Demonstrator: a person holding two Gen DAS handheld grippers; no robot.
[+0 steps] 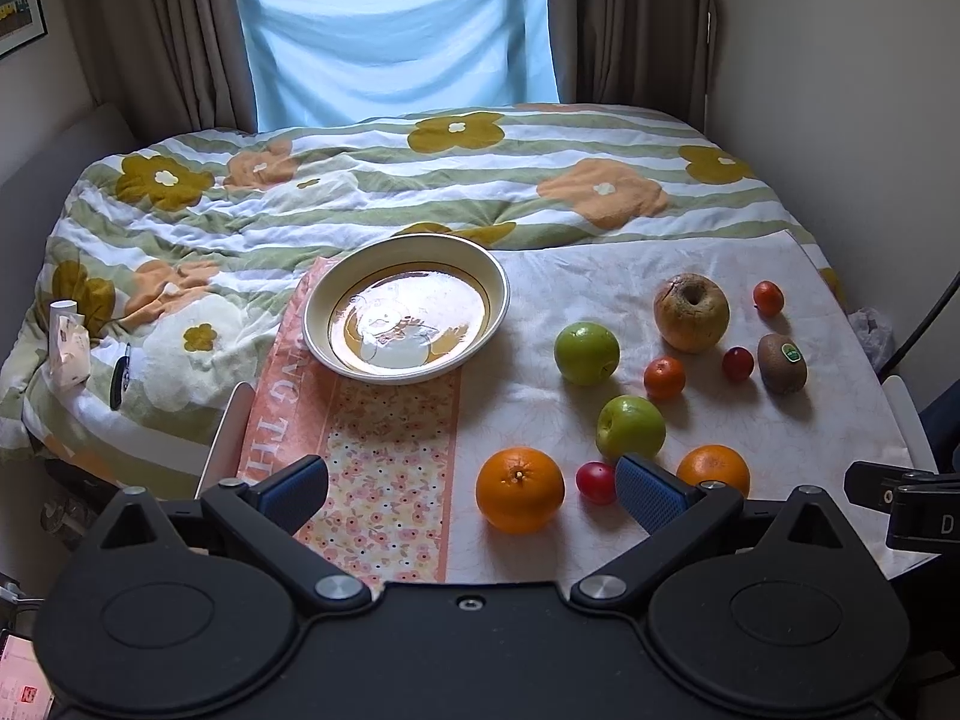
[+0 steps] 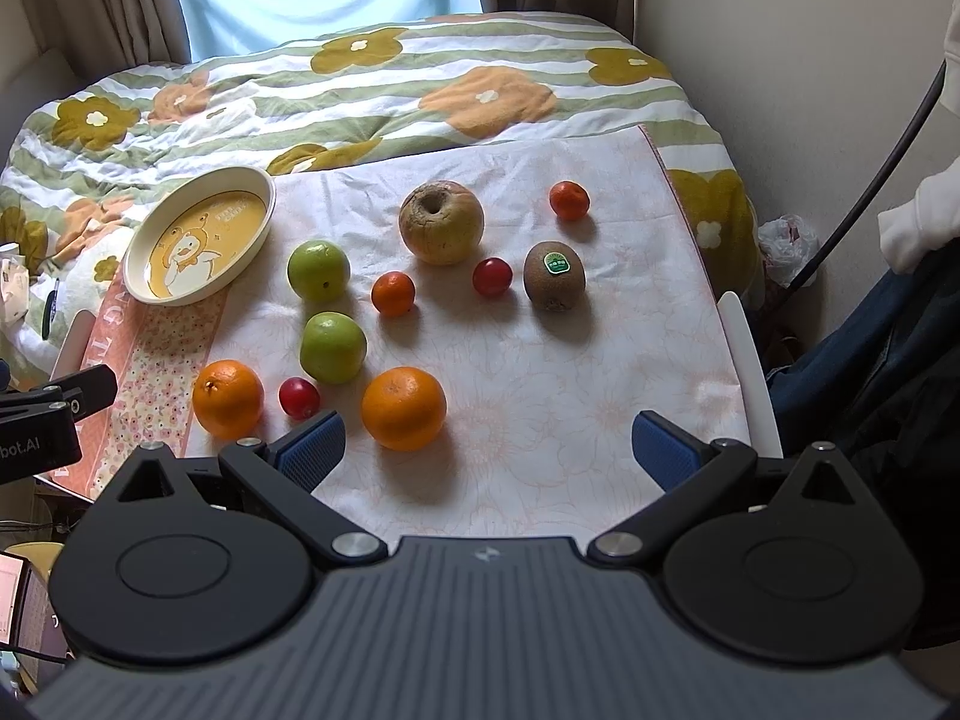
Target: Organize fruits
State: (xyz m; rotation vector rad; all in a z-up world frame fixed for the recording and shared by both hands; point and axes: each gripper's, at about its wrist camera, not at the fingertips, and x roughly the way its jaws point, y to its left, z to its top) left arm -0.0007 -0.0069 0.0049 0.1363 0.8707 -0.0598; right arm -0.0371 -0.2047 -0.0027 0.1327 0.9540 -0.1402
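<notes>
Start of the job, by the look of it: bowl point(image 1: 407, 315) bare inside, no fruit collected yet, every piece loose on the pale cloth point(image 2: 540, 408).

Left tool point(image 1: 471, 495) released, pads wide, nothing between them. Right tool point(image 2: 489, 450) likewise spread and empty.

Fruit relative to left tool: near orange point(image 1: 519, 489) just ahead, right of centre, inside the span of the pads; small red fruit point(image 1: 596, 482) beside the right pad; second orange point(image 1: 714, 468) partly hidden behind that pad. Two green apples point(image 1: 630, 426) point(image 1: 587, 353) further ahead-right. Bowl ahead, slightly left, on the patterned runner point(image 1: 384, 480).

Relative to right tool: large orange point(image 2: 404, 408) just ahead of the left pad; russet apple point(image 2: 441, 222), kiwi point(image 2: 554, 276), two small tangerines point(image 2: 393, 294) point(image 2: 569, 200) and a red fruit point(image 2: 492, 276) well ahead. Open cloth directly between the pads.

Likely next move: short advance of the left tool, closing on the near orange, then lift and carry ahead-left to the bowl. Round, firm, prone to rolling; centred squeeze needed. Red fruit close by, likely to be nudged.

Edges: desk rim point(image 2: 750, 372) right of the right tool, drop beyond it. Bedding point(image 1: 180, 228) soft and uneven behind the bowl. Left tool body visible at far left of the right view, so the two sit close; room tight for crossing paths.
</notes>
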